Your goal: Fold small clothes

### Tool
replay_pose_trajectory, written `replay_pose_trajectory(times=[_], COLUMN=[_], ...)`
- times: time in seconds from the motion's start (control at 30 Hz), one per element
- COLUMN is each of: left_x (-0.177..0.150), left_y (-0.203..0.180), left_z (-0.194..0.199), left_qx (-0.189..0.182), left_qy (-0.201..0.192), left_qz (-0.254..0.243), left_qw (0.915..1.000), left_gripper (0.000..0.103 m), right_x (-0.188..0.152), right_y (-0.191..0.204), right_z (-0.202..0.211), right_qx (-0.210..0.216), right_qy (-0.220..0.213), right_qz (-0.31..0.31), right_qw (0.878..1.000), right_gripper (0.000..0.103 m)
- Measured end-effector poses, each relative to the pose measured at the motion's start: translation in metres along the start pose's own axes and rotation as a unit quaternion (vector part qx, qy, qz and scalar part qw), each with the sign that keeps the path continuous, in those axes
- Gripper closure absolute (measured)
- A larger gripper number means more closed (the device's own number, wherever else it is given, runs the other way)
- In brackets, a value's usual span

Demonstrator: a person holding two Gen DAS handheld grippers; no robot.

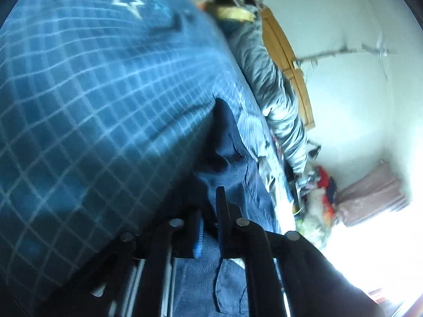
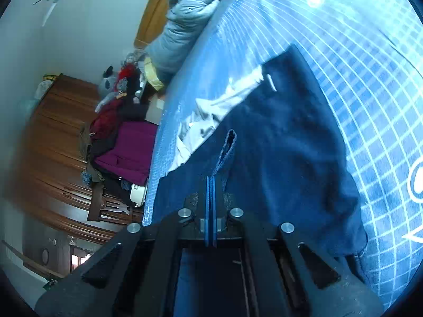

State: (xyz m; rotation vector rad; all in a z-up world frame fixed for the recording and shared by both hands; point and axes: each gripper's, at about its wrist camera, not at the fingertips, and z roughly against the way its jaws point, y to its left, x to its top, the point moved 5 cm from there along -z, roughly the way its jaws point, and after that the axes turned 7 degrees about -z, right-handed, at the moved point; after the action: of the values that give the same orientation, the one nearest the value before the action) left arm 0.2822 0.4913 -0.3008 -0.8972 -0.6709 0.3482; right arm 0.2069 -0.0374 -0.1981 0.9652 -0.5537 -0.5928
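A dark navy garment (image 2: 285, 137) lies crumpled on a blue checked bedsheet (image 2: 357, 66). My right gripper (image 2: 210, 185) is shut, its blue pads pressed together on a hem or loop of the navy garment that sticks out ahead of the tips. In the blurred left wrist view, the navy garment (image 1: 232, 163) runs from the bedsheet (image 1: 92, 92) down between the fingers of my left gripper (image 1: 210, 211). Those fingers stand close together with dark cloth pinched between them. A pale grey-white piece of clothing (image 2: 211, 111) lies partly under the navy garment's edge.
A grey quilted duvet (image 2: 185, 26) is bunched along the bed's far side. Beyond the bed edge are a magenta cushion (image 2: 132, 145), a heap of clothes and toys (image 2: 119, 92) and a wooden wardrobe (image 2: 58, 132). A bright window (image 1: 375, 251) glares beside a colourful clothes pile (image 1: 320, 192).
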Motion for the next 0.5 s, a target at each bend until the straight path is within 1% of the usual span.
replay_pose_trajectory(times=[0.03,0.07,0.1,0.13,0.2,0.23,0.27,0.33,0.37,0.43,0.5], left_x=[-0.001,0.0,-0.003,-0.004,-0.01,-0.013,-0.015,-0.029,-0.036,-0.047,-0.047], left_y=[-0.006,-0.01,-0.016,-0.018,-0.02,-0.021,-0.023,-0.03,-0.036,-0.053,-0.074], left_z=[-0.003,-0.005,-0.006,-0.006,-0.002,0.002,0.004,0.015,0.021,0.035,0.049], left_qx=[0.002,0.005,0.012,0.02,0.03,0.03,0.033,0.032,0.027,0.005,-0.023], left_qy=[0.006,0.012,0.024,0.034,0.048,0.055,0.063,0.088,0.1,0.105,0.086], left_qz=[-0.015,-0.026,-0.04,-0.052,-0.056,-0.056,-0.058,-0.073,-0.082,-0.1,-0.128], left_qw=[0.9999,0.9996,0.9988,0.9979,0.9969,0.9964,0.9958,0.9929,0.9913,0.9894,0.9877], left_gripper=[0.076,0.069,0.067,0.066,0.066,0.066,0.066,0.066,0.066,0.065,0.065], right_x=[-0.001,-0.001,-0.001,-0.001,-0.001,-0.001,0.001,0.002,0.002,0.002,0.002], right_y=[-0.003,-0.006,-0.007,-0.008,-0.011,-0.014,-0.017,-0.022,-0.023,-0.021,-0.014], right_z=[0.0,0.002,0.004,0.007,0.013,0.016,0.021,0.029,0.032,0.034,0.032], right_qx=[0.0,-0.002,-0.006,-0.015,-0.022,-0.028,-0.03,-0.029,-0.028,-0.034,-0.041], right_qy=[0.0,-0.005,-0.008,-0.013,-0.015,-0.017,-0.019,-0.022,-0.019,-0.016,-0.012], right_qz=[-0.006,-0.008,-0.006,-0.001,-0.001,-0.004,-0.006,-0.01,-0.009,0.005,0.027], right_qw=[1.0,1.0,1.0,1.0,1.0,0.999,0.999,0.999,0.999,0.999,0.999], right_gripper=[0.1,0.1,0.1,0.099,0.097,0.089,0.079,0.07,0.068,0.068,0.068])
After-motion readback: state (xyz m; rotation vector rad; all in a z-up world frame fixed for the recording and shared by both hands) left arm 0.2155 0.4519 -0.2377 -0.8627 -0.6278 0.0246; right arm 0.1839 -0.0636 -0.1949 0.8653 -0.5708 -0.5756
